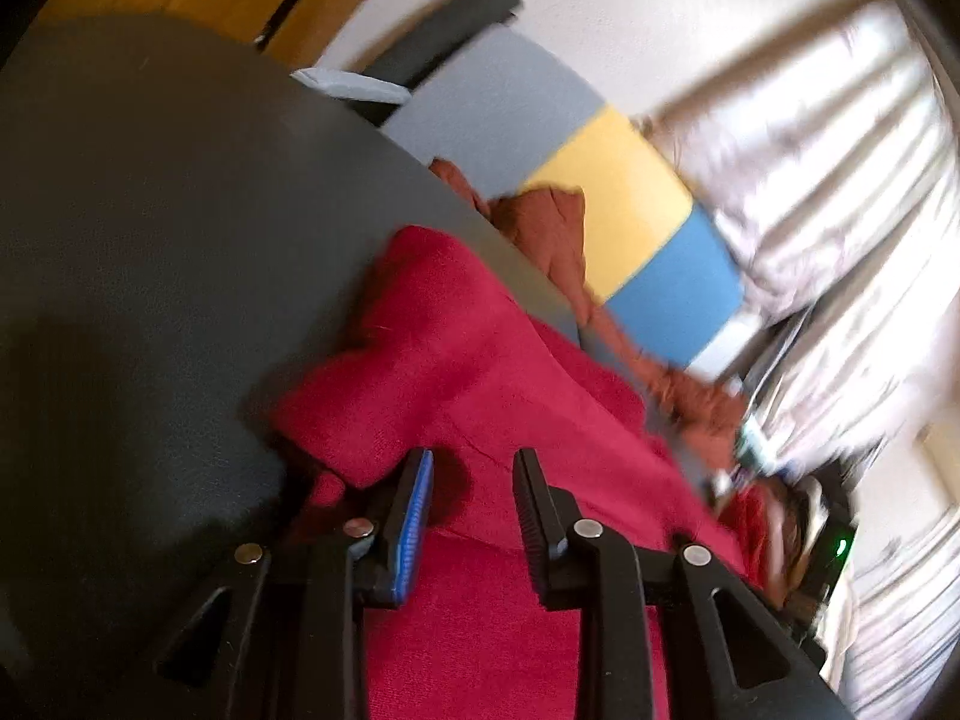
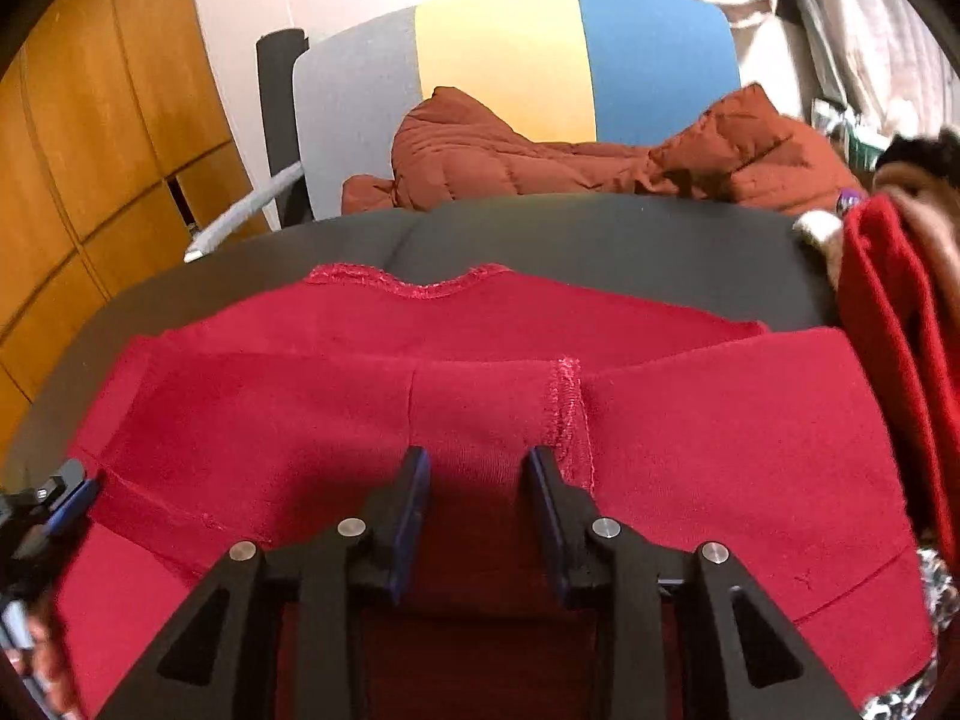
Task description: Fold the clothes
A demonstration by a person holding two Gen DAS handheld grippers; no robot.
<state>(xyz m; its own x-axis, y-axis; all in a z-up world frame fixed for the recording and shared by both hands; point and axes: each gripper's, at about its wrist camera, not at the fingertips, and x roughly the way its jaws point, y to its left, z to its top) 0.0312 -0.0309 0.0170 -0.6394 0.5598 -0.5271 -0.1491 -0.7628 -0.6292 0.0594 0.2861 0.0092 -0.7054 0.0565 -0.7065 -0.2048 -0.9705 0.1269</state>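
A crimson red garment [image 2: 720, 420] lies spread on a dark round table [image 2: 600, 240], inside out with seams showing. It also shows in the left wrist view [image 1: 480, 372], partly bunched. My right gripper [image 2: 478, 468] is open, its jaws apart just over the cloth beside a raised seam [image 2: 567, 414]. My left gripper [image 1: 472, 468] is open above the garment's left part, nothing between its jaws. The left gripper's tip shows at the left edge of the right wrist view [image 2: 66, 498].
A rust-brown quilted jacket [image 2: 540, 156] lies on a grey, yellow and blue chair [image 2: 510, 48] behind the table. More red cloth [image 2: 888, 312] hangs at the right. Wooden cabinets [image 2: 90, 150] stand left, pale curtains [image 1: 840, 210] right.
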